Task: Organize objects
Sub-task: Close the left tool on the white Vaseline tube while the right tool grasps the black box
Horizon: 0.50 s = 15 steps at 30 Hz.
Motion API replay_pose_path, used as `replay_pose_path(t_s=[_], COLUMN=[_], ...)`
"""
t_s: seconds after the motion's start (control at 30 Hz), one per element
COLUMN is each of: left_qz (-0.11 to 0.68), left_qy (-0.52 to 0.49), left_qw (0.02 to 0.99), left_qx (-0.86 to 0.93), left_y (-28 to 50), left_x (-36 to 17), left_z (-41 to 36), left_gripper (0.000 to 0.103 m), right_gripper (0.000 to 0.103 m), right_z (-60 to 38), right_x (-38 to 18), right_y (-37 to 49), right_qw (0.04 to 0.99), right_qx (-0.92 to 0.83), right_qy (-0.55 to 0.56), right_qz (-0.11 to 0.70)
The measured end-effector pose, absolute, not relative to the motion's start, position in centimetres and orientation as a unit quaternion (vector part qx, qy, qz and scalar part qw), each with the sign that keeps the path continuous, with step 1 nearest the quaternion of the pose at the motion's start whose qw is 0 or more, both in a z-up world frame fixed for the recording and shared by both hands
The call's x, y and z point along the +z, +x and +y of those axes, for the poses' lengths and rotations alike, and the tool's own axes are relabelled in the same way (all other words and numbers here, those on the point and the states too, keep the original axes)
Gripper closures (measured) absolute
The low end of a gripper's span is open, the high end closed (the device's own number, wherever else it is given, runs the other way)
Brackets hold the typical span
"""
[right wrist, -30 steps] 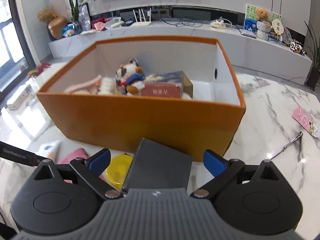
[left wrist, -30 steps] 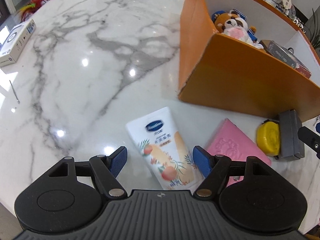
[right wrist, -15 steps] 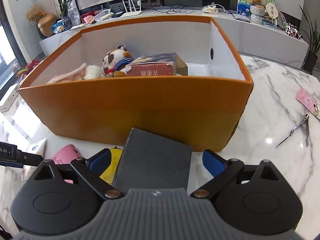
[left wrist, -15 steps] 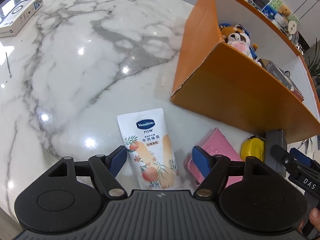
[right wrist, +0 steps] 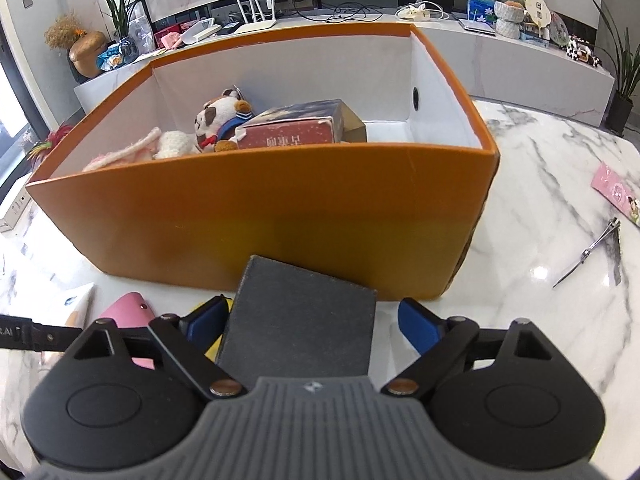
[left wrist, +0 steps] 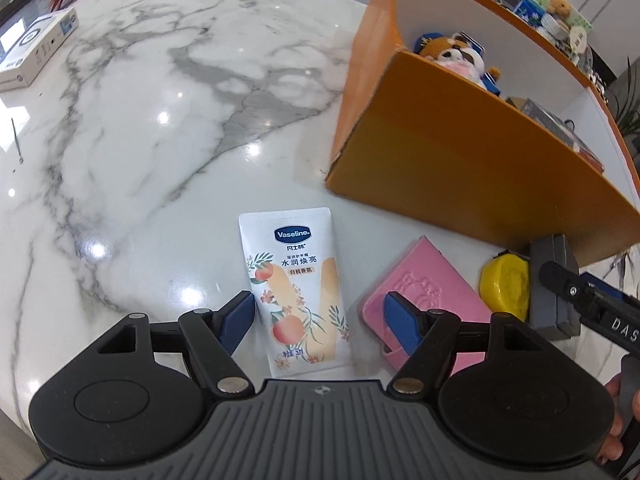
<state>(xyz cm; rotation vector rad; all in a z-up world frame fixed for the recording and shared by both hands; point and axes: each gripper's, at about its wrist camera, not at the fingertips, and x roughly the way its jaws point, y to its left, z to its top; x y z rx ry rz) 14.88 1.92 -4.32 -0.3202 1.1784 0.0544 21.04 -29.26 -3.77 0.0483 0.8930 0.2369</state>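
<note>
A white Vaseline tube [left wrist: 296, 292] lies flat on the marble table [left wrist: 160, 120], between the blue pads of my left gripper [left wrist: 320, 320]. Its jaws are closing and neither pad presses on the tube. A dark grey box [right wrist: 300, 320] lies in front of the orange box [right wrist: 260, 220], between the pads of my right gripper [right wrist: 314, 322]. Those jaws are closing too, and a gap shows at the right pad. Between the two lie a pink pouch [left wrist: 424, 288] and a yellow round thing [left wrist: 504, 284].
The orange box holds a plush toy [right wrist: 220, 116] and a red book box [right wrist: 292, 132]. A white carton [left wrist: 36, 48] and a thin metal pin [left wrist: 16, 140] lie far left. A small metal tool [right wrist: 588, 252] and a pink packet [right wrist: 616, 192] lie to the right.
The right jaws have narrowed around the dark grey box and the gripper has sunk slightly toward it. The left jaws have narrowed a little around the tube.
</note>
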Motion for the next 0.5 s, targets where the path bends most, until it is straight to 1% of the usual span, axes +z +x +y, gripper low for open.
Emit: replay_pose_path(t_s=[0.03,0.1,0.17,0.33,0.37,0.4,0.5], left_qz=[0.553,0.551,0.550,0.548,0.547,0.547,0.550], left_qy=[-0.151,-0.155,-0.163,-0.176,-0.177,-0.174,-0.170], left_qw=[0.819,0.820,0.819,0.818,0.818,0.819,0.818], left_qx=[0.024,0.014,0.012,0.013,0.013,0.014,0.006], left_y=[14.8,14.8,14.8,14.8,14.8,14.8,14.9], left_x=[-4.3,-4.3,-4.3,-4.2,-4.2,-4.1,-4.2], left_z=[1.9,1.9,2.1,2.7,2.8,2.9,3.0], left_gripper=[0.023,0.036,0.039,0.048,0.052,0.054,0.054], right_gripper=[0.016,0.020,0.023,0.023,0.023,0.023,0.023], right_z=[-29.3,-29.3,-29.4,-29.5,-29.6,-29.6,-29.7], right_x=[-3.8,-3.8,-3.9,-3.9,-3.9,-3.8,-3.8], right_y=[21.0,21.1,21.1,21.0,21.0,21.0,20.9], right_qw=[0.894,0.893,0.890,0.889,0.889,0.888,0.888], right_qx=[0.116,0.120,0.124,0.126,0.127,0.127,0.129], right_qy=[0.025,0.031,0.039,0.047,0.047,0.048,0.050], right_qz=[0.431,0.433,0.436,0.437,0.438,0.438,0.439])
